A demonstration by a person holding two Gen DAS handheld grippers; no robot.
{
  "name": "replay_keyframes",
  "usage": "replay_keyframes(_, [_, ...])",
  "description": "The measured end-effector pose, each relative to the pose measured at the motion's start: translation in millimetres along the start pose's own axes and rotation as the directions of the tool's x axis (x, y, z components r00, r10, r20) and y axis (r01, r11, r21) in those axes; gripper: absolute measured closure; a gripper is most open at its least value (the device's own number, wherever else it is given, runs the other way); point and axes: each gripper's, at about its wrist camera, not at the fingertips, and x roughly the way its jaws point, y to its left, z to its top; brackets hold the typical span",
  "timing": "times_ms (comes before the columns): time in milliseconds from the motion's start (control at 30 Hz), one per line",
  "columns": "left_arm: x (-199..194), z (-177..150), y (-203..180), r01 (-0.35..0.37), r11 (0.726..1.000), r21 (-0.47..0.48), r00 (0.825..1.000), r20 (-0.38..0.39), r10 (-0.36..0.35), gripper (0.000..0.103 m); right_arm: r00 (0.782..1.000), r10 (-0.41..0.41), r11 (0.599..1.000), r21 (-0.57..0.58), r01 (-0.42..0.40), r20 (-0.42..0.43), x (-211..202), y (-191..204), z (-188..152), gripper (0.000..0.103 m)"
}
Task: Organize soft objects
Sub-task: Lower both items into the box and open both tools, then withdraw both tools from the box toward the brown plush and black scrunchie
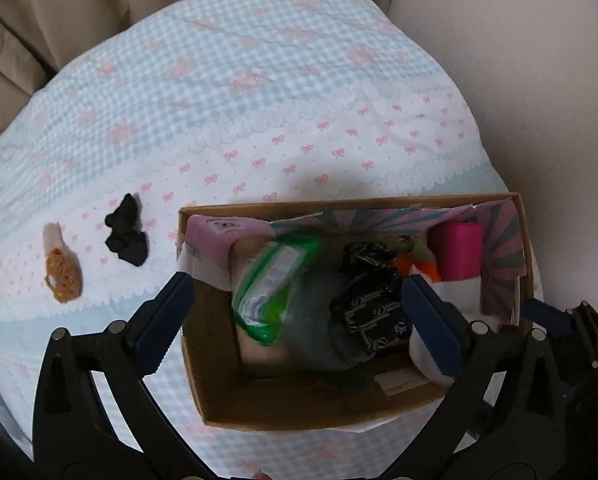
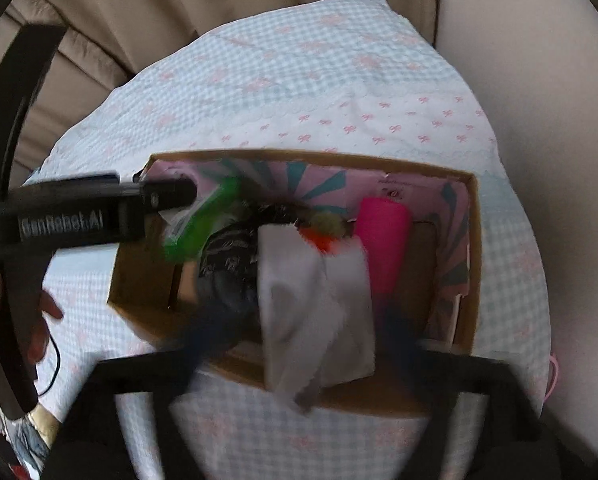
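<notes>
A cardboard box (image 1: 219, 392) sits on a bed with a gingham sheet. It holds a green wipes pack (image 1: 273, 280), a black patterned pouch (image 1: 369, 308), an orange-green plush (image 1: 419, 258) and a pink roll (image 1: 459, 250). My left gripper (image 1: 299, 312) is open above the box, with the green pack falling between its fingers. A black scrunchie (image 1: 125, 230) and a brown plush (image 1: 61, 270) lie on the sheet to the left. My right gripper (image 2: 299, 320) is open over the box (image 2: 139, 280), and a white cloth (image 2: 315, 312) hangs blurred between its fingers.
Beige curtains (image 1: 59, 20) hang behind the bed and a pale wall (image 1: 539, 80) stands at the right. The left gripper's body (image 2: 79, 220) crosses the right wrist view at the box's left edge, held by a hand (image 2: 39, 320).
</notes>
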Motion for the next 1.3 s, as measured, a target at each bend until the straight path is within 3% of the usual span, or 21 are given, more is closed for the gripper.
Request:
replay_keyframes(400, [-22.5,-10.0,3.6,0.038,0.999,-0.006,0.999,-0.003,-0.038,0.000,0.996,-0.069,0.998,0.003,0.069,0.060,-20.7,5.4,-14.7,0.000])
replay_keyframes(767, [-136.3,-42.3,12.3,0.069,0.996,0.054,0.984,0.161,-0.077,0.000,0.972,-0.149,0.989,0.037,0.145,0.182,-98.2,37.1,-19.3,0.000])
replay_keyframes(900, [-184.3,-59.9,25.1,0.083,0.995,0.061,0.970,0.224,-0.095,0.000,0.958,-0.176,0.984,0.065,0.166,0.227,-134.0,54.7,-24.5,0.000])
replay_keyframes(1000, [-225.4,-77.4,41.4,0.092,0.994,0.055,0.948,0.301,-0.104,0.000,0.943,-0.193,0.981,0.087,0.175,0.272,-162.0,72.5,-29.7,0.000])
replay_keyframes(1300, [-313.4,-131.8,99.5,0.097,0.990,0.103,0.891,0.435,-0.132,0.000,0.878,-0.267,0.964,0.097,0.250,0.398,-233.9,158.8,-54.4,0.000])
